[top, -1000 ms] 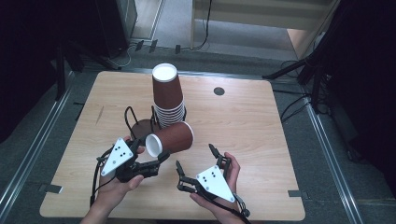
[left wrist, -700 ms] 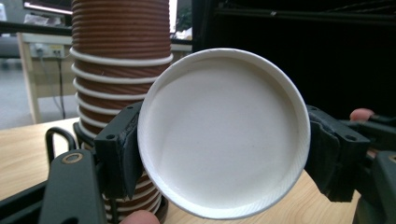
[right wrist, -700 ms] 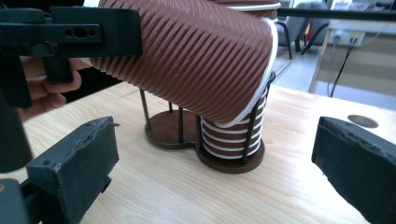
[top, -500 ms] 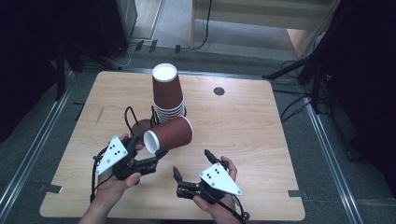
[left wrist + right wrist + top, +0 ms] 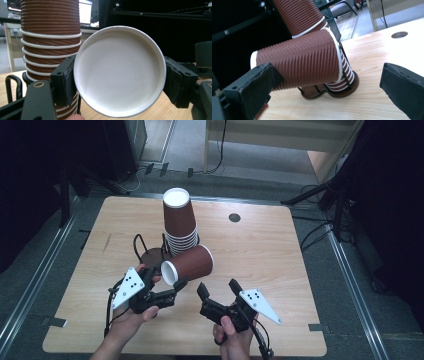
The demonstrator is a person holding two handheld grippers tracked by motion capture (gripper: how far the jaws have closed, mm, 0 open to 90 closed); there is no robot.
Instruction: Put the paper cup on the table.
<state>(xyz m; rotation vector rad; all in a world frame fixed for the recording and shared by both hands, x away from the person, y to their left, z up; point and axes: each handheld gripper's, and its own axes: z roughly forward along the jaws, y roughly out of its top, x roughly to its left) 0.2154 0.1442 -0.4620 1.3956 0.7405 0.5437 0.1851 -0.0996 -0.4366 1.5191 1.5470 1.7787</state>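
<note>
One ribbed cup (image 5: pixel 187 264) is off the stack (image 5: pixel 179 220) & held sideways above the tabletop (image 5: pixel 260 250) at ~7 o'clock of it, left tongs (image 5: pixel 172 287) clamped on its rim end; right tongs (image 5: pixel 217 290) apart, empty w/ placing prob. still left.

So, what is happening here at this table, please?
A person works with tongs in each hand at a wooden table. The left tongs hold one brown cup on its side, off the table, gripped at its base end, so its white bottom faces that gripper's camera. Just behind it, a stack of the same cups stands upside down beside a dark wire holder. The right tongs are open and hold nothing; they point toward the cup from the near side.
</note>
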